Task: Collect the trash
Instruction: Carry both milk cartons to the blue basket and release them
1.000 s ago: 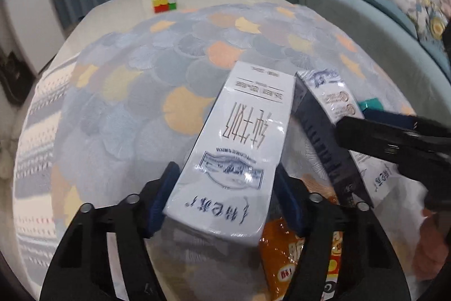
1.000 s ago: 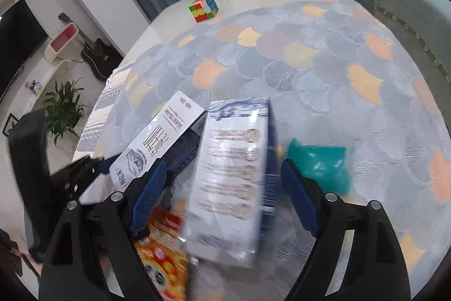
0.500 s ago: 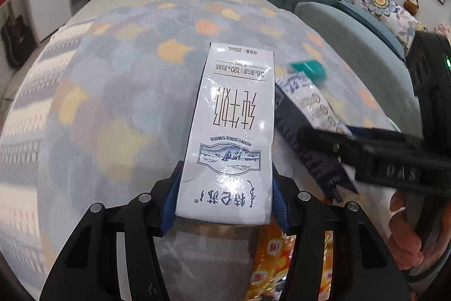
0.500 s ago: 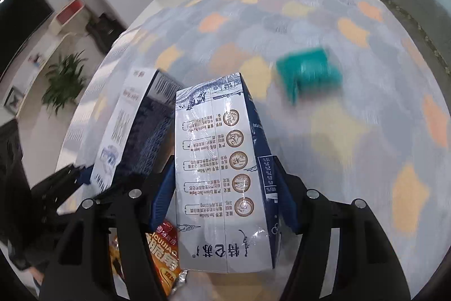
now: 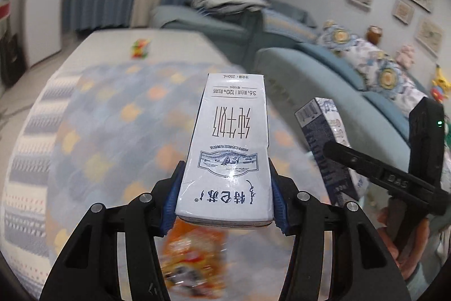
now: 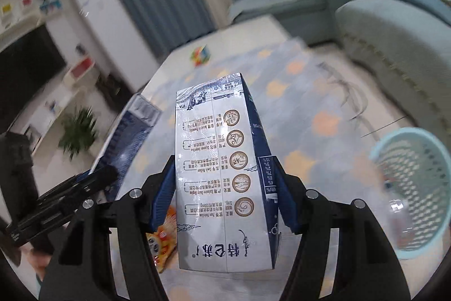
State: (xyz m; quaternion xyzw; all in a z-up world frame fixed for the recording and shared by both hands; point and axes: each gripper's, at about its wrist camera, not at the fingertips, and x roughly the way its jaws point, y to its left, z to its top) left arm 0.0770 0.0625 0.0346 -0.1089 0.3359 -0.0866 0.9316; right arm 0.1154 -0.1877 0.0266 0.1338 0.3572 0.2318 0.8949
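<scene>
My left gripper (image 5: 225, 196) is shut on a white milk carton (image 5: 229, 148) and holds it lifted above the patterned tablecloth (image 5: 107, 137). My right gripper (image 6: 225, 202) is shut on a second milk carton (image 6: 222, 174), white with dark blue sides, also lifted. That second carton (image 5: 327, 148) shows at the right of the left wrist view, and the first carton (image 6: 126, 137) shows at the left of the right wrist view. An orange snack wrapper (image 5: 194, 256) lies on the cloth below both grippers (image 6: 162, 241).
A light blue mesh basket (image 6: 414, 188) stands low at the right. A coloured puzzle cube (image 6: 200, 56) sits at the table's far end. Blue-grey sofas (image 5: 324, 69) run along the far and right sides.
Both grippers have closed on their cartons and lifted them up off the table. The views now tilt up toward the room, and the basket has come into view.
</scene>
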